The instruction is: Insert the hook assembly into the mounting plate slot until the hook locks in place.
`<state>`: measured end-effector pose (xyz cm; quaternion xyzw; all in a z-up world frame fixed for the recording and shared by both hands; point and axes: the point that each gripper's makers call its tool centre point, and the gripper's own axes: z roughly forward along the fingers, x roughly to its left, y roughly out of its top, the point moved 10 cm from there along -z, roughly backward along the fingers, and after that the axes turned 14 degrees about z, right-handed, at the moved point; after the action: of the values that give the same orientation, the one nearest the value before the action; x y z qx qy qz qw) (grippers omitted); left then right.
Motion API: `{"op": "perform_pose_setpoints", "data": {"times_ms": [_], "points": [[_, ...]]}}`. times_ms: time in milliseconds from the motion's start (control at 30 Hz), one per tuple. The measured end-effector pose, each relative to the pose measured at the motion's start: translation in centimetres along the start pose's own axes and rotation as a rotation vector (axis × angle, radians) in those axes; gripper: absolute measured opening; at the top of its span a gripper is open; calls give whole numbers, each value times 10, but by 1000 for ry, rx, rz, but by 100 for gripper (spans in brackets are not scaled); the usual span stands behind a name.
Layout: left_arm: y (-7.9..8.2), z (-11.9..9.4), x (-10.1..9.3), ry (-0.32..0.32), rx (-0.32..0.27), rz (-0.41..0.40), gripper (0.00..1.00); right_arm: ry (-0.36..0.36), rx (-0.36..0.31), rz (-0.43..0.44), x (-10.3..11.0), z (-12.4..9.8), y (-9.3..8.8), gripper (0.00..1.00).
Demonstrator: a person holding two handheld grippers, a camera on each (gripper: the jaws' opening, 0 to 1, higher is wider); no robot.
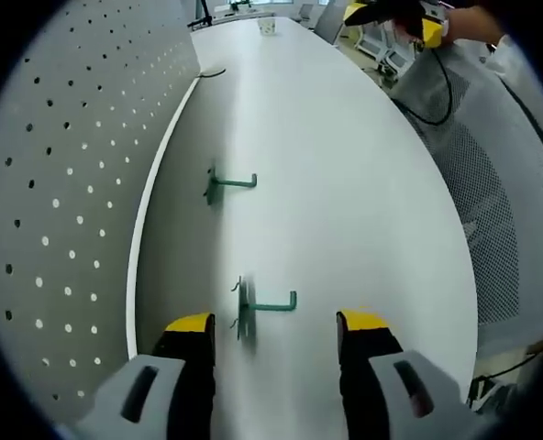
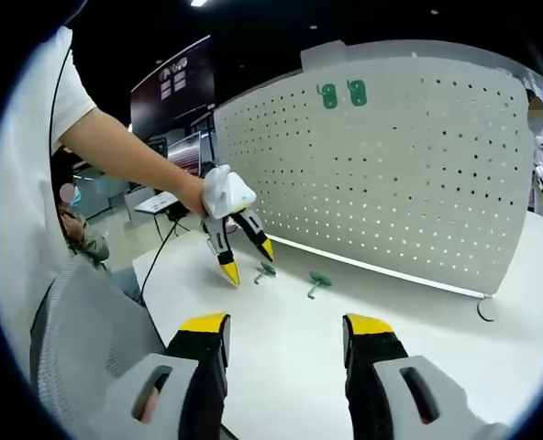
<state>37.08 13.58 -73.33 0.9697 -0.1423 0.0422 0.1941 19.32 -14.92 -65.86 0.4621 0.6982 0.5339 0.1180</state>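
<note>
A green hook (image 1: pixel 264 307) lies on the table (image 1: pixel 363 202) between the wide-apart left hand-held gripper (image 1: pixel 276 325).

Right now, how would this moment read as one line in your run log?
stage: approach | left gripper: open, above near hook | far hook: on table | right gripper: open, empty | pegboard: two hooks mounted

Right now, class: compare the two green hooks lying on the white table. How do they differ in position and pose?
The near hook lies between the left gripper's open jaws; the far hook lies further along the table, outside them. The near hook's arm ends in an upturned tip; the far hook's tip is too small to tell. Both are green, loose beside the pegboard, base plates towards it.
</note>
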Motion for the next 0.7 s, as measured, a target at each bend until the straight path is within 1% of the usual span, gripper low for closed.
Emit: {"op": "perform_pose_setpoints", "data": {"times_ms": [100, 233, 267, 300, 333, 433, 500, 700], "points": [[-1, 2, 0, -13, -6, -3, 55, 1, 15, -5, 1, 2, -2, 53], [-5, 5, 1, -18, 7, -2, 54, 9, 25, 3, 2, 3, -3, 57], [-5, 4, 0, -23, 13, -4, 54, 7, 29, 0, 2, 3, -3, 57], [-5, 4, 1, -23, -3, -21, 54, 10, 30, 1, 2, 3, -4, 57], [-6, 4, 2, -23, 4, -20, 54, 15, 32, 5, 2, 3, -4, 57], [-6, 5, 1, -39, 0, -32, 53, 17, 39, 3, 3, 4, -5, 56], [-7, 5, 2, -35, -9, -22, 53, 19, 38, 4, 3, 5, -4, 56], [-8, 4, 3, -30, -13, -32, 47, 15, 39, 17, 2, 3, -5, 55]]}}
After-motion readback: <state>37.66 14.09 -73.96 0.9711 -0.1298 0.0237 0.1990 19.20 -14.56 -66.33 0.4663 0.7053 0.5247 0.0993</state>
